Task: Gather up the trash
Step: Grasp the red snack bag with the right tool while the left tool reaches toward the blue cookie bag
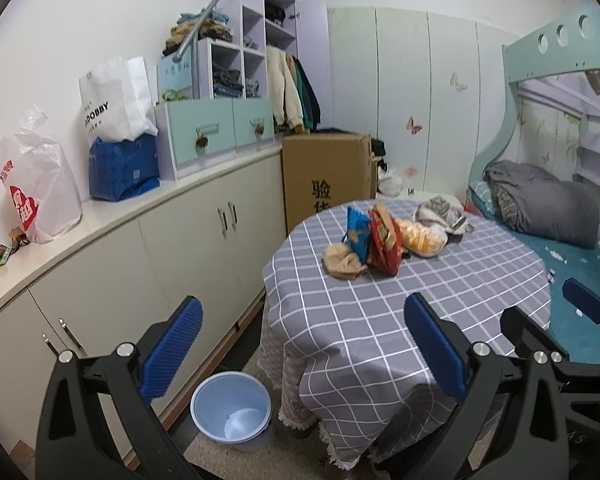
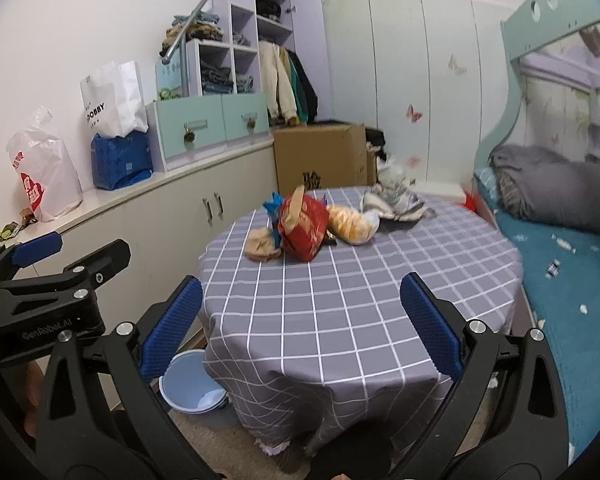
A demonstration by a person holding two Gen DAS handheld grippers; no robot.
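Trash lies in a heap on the round table with a grey checked cloth (image 1: 380, 320) (image 2: 360, 300): a red snack bag (image 1: 386, 242) (image 2: 304, 226), a blue snack bag (image 1: 358, 234) (image 2: 272, 206), a tan crumpled wrapper (image 1: 342, 262) (image 2: 262, 246), a clear bag with orange contents (image 1: 422, 236) (image 2: 352, 222) and a grey-white crumpled bag (image 1: 442, 212) (image 2: 394, 198). A light blue bin (image 1: 232, 412) (image 2: 192, 384) stands on the floor left of the table. My left gripper (image 1: 304, 344) is open and empty, short of the table. My right gripper (image 2: 300, 320) is open too, over the near table edge.
A long cream cabinet (image 1: 120, 248) runs along the left wall, carrying plastic bags (image 1: 36, 188), a blue pack and teal drawers. A cardboard box (image 1: 326, 172) stands behind the table. A bed with a grey duvet (image 1: 540, 204) lies at right. The other gripper shows at each view's edge.
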